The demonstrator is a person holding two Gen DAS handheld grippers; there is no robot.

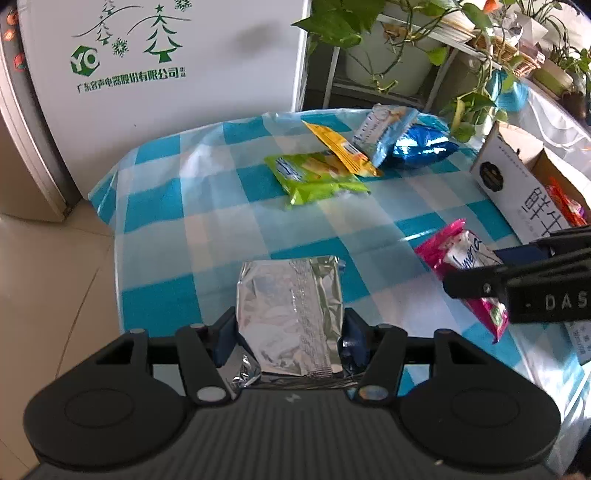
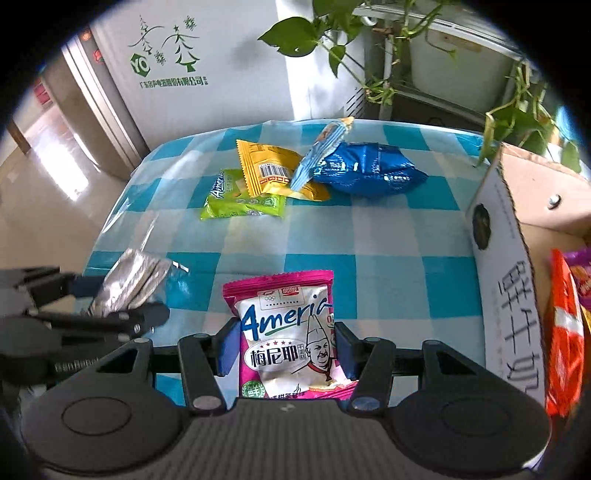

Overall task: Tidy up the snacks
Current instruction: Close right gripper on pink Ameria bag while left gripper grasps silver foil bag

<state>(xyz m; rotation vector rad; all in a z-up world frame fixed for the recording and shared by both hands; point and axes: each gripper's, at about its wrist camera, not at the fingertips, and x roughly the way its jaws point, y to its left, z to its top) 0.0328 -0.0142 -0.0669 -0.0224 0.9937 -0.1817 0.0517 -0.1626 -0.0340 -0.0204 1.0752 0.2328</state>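
Snacks are in hand on both sides. Nearest, the left gripper point(image 1: 290, 338) is clenched on a silver foil packet point(image 1: 291, 314), its long axis running straight out along the fingers, held over the near edge of the checked surface point(image 1: 207, 236). The right gripper point(image 2: 284, 349) grasps a pink "Ameria" packet point(image 2: 286, 332) the same way, label up and long axis forward.

The relation that matters: the cardboard box point(image 2: 513, 280) stands at the right edge of the surface, just beside the right gripper and well apart from the left. By my reading the pink packet goes in first, with a short swing to the right, while the silver one must cross the surface. An orange packet point(image 2: 565, 343) and a purple one beside it already sit in the box.

Farther off, four loose packets lie clustered mid-surface: a green packet point(image 1: 314, 177) nearest, a yellow packet point(image 1: 341, 147) overlapping it, a light-blue packet point(image 1: 384, 129) leaning on a dark-blue bag point(image 1: 421, 147).

Beyond stand a white appliance point(image 1: 166, 55) and trailing plants point(image 1: 406, 22).

Most of the box interior is cut off by the frame, so how full it is cannot be told. The silver packet's printed face is hidden.
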